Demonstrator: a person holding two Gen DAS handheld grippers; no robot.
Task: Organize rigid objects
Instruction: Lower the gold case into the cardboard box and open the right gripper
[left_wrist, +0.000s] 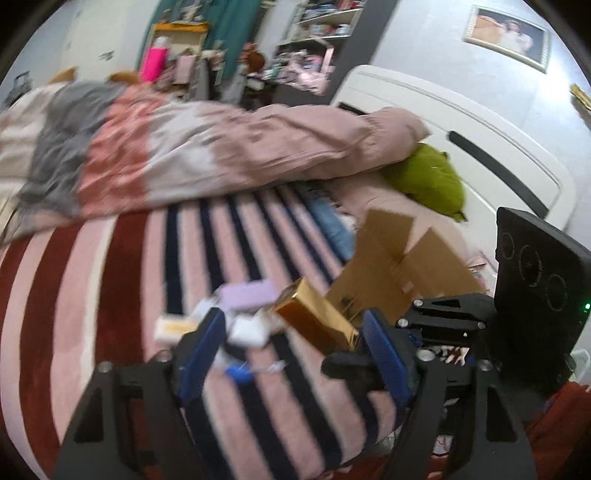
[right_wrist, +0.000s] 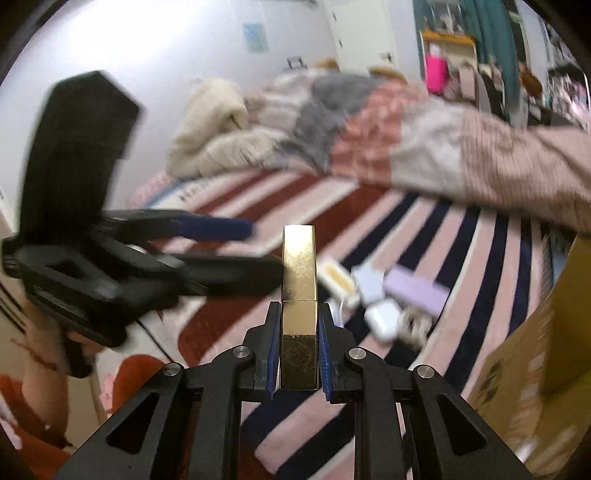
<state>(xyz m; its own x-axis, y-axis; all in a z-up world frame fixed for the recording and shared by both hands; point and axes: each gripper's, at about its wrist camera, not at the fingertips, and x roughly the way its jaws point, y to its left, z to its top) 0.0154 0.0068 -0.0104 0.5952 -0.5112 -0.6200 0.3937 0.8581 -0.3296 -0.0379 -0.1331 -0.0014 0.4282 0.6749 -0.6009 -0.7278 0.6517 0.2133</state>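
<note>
Clamping the gold box near its lower end, right gripper holds it upright above the striped blanket. Left gripper hangs spread, empty, beside the cardboard box.

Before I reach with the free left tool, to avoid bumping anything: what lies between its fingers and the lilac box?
In the left wrist view, a white earbud case lies between the left tool and the lilac box.

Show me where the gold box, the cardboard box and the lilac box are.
gold box (right_wrist: 299, 325), right wrist view, front face between the jaws
cardboard box (left_wrist: 399, 273), left wrist view, side wall
lilac box (right_wrist: 415, 291), right wrist view, top face
</note>
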